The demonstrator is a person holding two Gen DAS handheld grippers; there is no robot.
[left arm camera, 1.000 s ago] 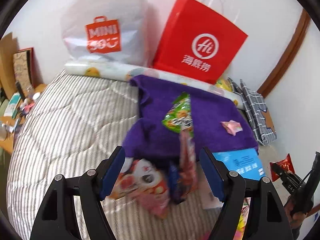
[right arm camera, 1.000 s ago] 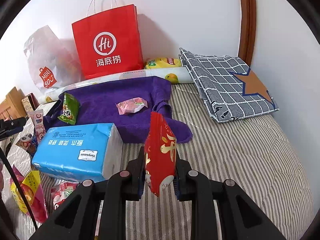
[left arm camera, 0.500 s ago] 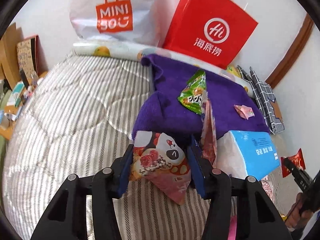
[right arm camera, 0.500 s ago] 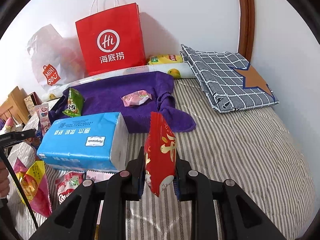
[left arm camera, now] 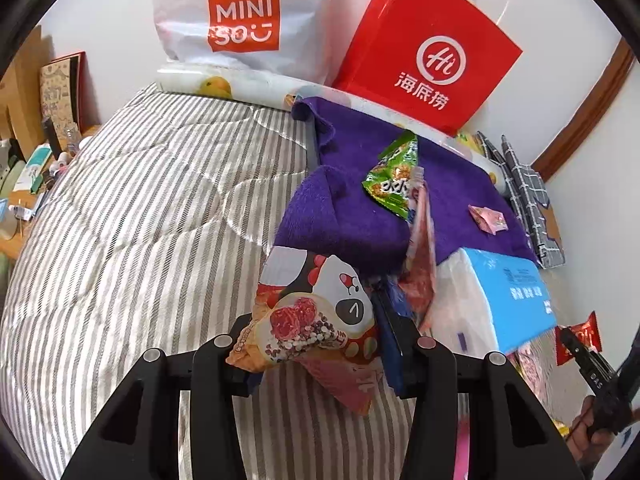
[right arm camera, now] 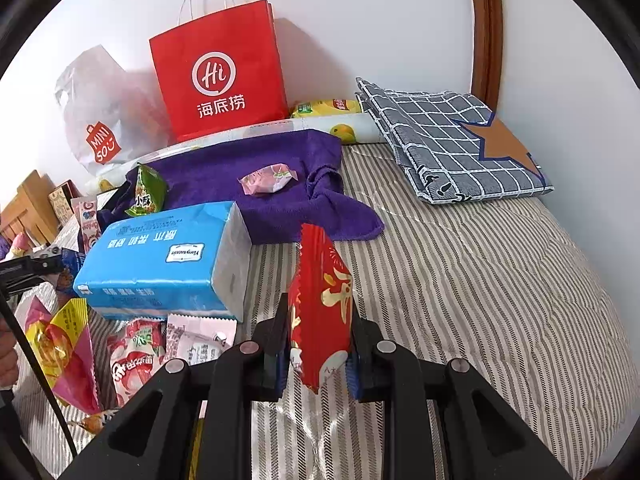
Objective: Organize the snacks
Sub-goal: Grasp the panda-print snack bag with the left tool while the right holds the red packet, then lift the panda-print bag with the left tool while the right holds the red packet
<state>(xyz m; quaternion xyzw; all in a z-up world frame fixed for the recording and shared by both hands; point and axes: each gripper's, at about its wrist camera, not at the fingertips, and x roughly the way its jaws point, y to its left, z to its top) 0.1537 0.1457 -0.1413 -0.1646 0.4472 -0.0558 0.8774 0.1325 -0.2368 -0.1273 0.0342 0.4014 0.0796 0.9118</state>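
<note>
Left gripper (left arm camera: 316, 344) closing on a panda snack bag (left arm camera: 316, 312), right gripper (right arm camera: 320, 344) tight on a red packet (right arm camera: 322, 312), both above the striped bed (right arm camera: 480, 280).

We read "MINISO" in white on an orange square on the white plastic bag (left arm camera: 244, 20), and "Hi" in a white ring above "海底捞" on the red paper bag (left arm camera: 424, 52). The blue tissue pack (right arm camera: 164, 260) carries Chinese lettering too small to make out.

Striped quilt (right arm camera: 460, 280), purple towel (right arm camera: 248, 164), red paper bag (right arm camera: 218, 72), blue tissue pack (right arm camera: 160, 256)
</note>
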